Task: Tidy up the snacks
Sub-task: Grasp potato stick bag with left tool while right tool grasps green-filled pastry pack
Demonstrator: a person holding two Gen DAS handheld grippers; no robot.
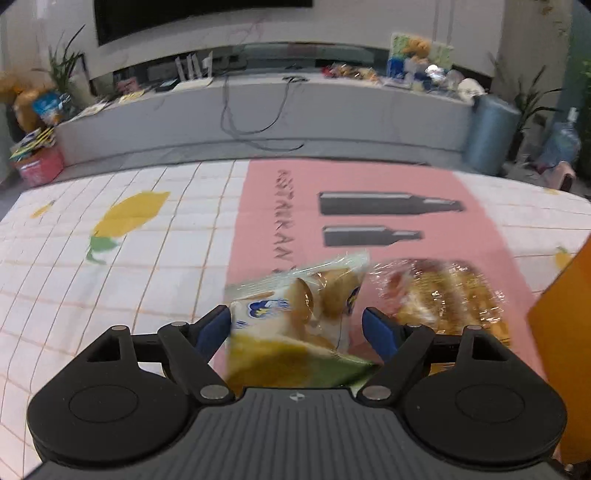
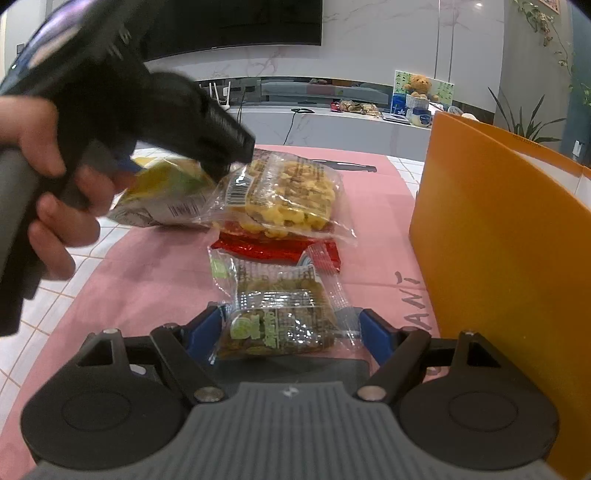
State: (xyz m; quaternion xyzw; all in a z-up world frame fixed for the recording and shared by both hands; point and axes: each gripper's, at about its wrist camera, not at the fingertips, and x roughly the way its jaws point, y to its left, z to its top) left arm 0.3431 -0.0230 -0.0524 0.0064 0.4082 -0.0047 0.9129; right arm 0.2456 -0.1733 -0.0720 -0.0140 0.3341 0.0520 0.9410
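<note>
Straddling a yellow-green bread packet (image 1: 295,317), the left gripper (image 1: 297,325) stands spread, pads not pressing it. Only the right wrist view shows the right gripper (image 2: 291,332) with a green-label snack packet (image 2: 277,325) between its fingers, grip uncertain, beside an orange box (image 2: 509,236), and the person's hand (image 2: 48,192).

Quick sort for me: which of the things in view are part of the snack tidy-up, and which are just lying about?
Part of the job:
- yellow-green bread packet
- clear packet of yellow snacks
- red packet
- green-label packet
- orange box

Lying about:
- teddy bear
- potted plant
- cables
- television
</note>
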